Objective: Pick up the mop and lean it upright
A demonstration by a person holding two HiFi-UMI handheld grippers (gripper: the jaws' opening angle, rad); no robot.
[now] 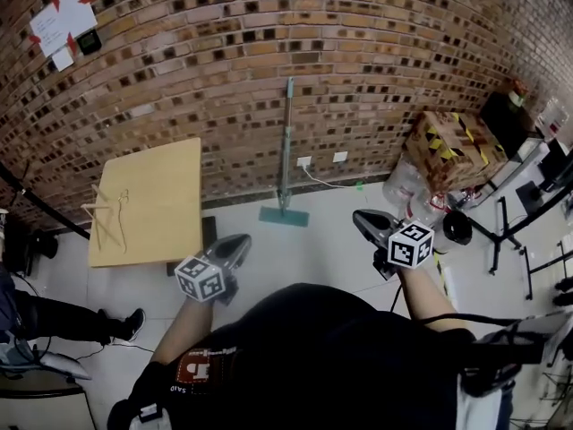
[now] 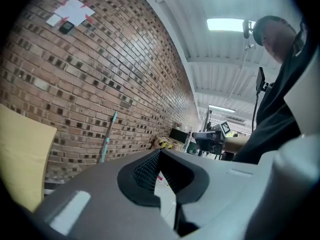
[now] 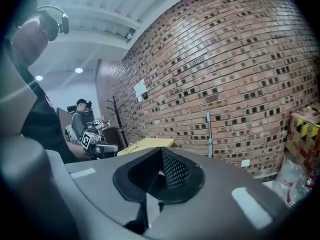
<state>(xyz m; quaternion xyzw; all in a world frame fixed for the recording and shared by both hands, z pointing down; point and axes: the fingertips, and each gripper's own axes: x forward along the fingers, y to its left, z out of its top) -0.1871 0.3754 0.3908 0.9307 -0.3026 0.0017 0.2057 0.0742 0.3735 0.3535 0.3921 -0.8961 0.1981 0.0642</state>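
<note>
Already, as I judge it, the leaning step looks done. Going from the left: a yellow table (image 1: 152,195) stands near the brick wall (image 1: 224,61). My left gripper (image 1: 237,245) hangs closed on nothing. The mop (image 1: 286,150) stands upright, handle against the wall and head on the floor, well apart from both tongs. My right gripper (image 1: 363,218) is likewise closed and empty. Next I need only keep clear. Far right, a taped cardboard box (image 1: 448,146) sits shut, its contents hidden.

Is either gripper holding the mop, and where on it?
Nothing is held. The left gripper and right gripper are shut and empty; the mop leans on the wall, apart from both.
</note>
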